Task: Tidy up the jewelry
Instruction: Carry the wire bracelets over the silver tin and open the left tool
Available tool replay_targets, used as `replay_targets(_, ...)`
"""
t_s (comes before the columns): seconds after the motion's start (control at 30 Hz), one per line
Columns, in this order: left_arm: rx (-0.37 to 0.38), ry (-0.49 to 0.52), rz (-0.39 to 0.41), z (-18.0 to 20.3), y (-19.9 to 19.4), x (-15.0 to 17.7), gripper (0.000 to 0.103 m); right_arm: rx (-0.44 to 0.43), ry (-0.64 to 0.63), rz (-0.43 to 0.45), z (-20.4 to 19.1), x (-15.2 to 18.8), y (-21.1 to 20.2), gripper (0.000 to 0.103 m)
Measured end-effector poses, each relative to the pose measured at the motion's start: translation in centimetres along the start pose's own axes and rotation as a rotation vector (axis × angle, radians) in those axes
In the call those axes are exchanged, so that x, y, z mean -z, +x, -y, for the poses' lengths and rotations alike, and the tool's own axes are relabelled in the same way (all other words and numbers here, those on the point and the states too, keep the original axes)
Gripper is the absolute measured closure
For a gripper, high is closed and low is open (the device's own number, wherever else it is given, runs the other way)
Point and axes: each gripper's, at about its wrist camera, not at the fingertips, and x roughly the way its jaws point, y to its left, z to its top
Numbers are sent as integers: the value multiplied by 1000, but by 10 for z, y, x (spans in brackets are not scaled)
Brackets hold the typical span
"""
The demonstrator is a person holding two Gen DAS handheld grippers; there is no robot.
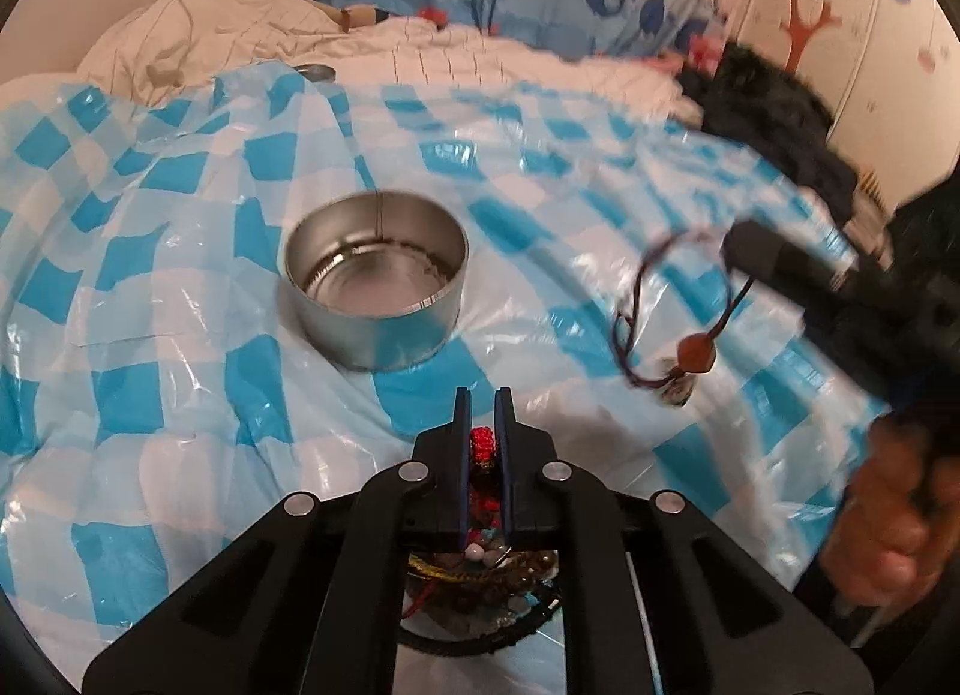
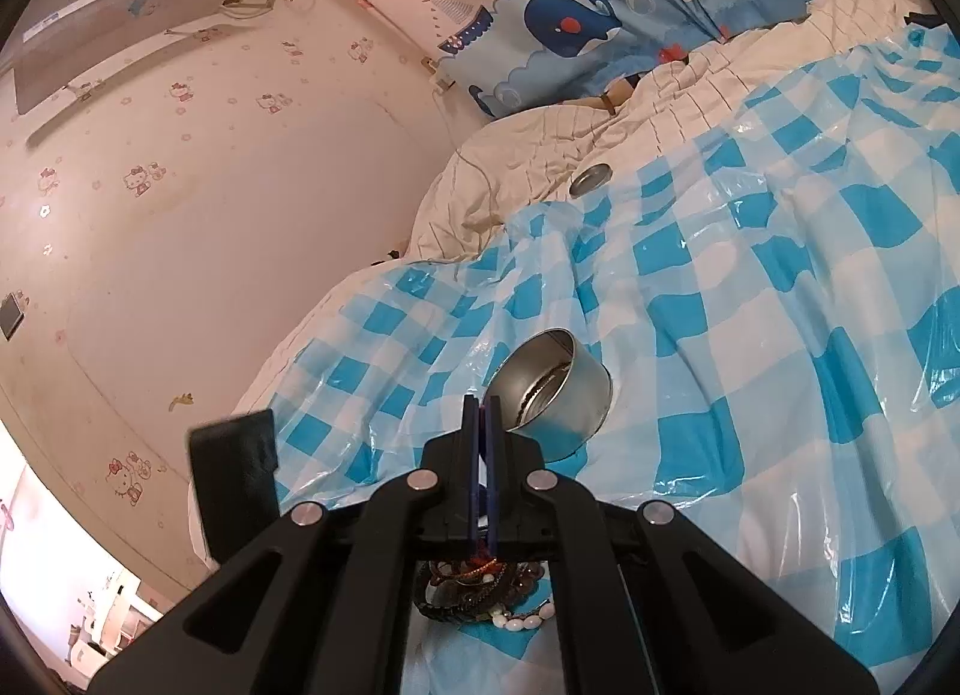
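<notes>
An empty round metal tin (image 1: 377, 286) sits on the blue-and-white checked plastic sheet (image 1: 180, 335); it also shows in the right wrist view (image 2: 555, 392). My left gripper (image 1: 483, 395) is shut on a red beaded piece (image 1: 480, 443), above a pile of jewelry (image 1: 480, 581). My right gripper (image 1: 735, 254) is at the right, shut on a dark cord bracelet (image 1: 636, 305) with an orange bead (image 1: 696, 350), hanging above the sheet. In the right wrist view its jaws (image 2: 482, 404) are pressed together and the pile of bracelets and pearls (image 2: 480, 593) lies beneath.
The tin's lid (image 2: 590, 179) lies on the cream quilt (image 2: 510, 167) at the far edge of the sheet. A whale-print curtain (image 2: 570, 23) hangs behind. A black furry thing (image 1: 774, 107) lies at the right. A wall (image 2: 210, 215) borders the bed.
</notes>
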Motion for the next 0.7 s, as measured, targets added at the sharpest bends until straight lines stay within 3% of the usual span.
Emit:
replay_targets(0.2, 112, -87, 65, -16, -18, -14, 97, -5, -9, 9, -3, -3, 2, 101)
replay_targets(0.43, 96, -125, 112, -33, -3, -56, 97, -10, -40, -1, -12, -8, 16, 101)
replay_targets(0.7, 52, -153, 102, -45, 32, -81, 97, -5, -28, -9, -8, -17, 28, 101)
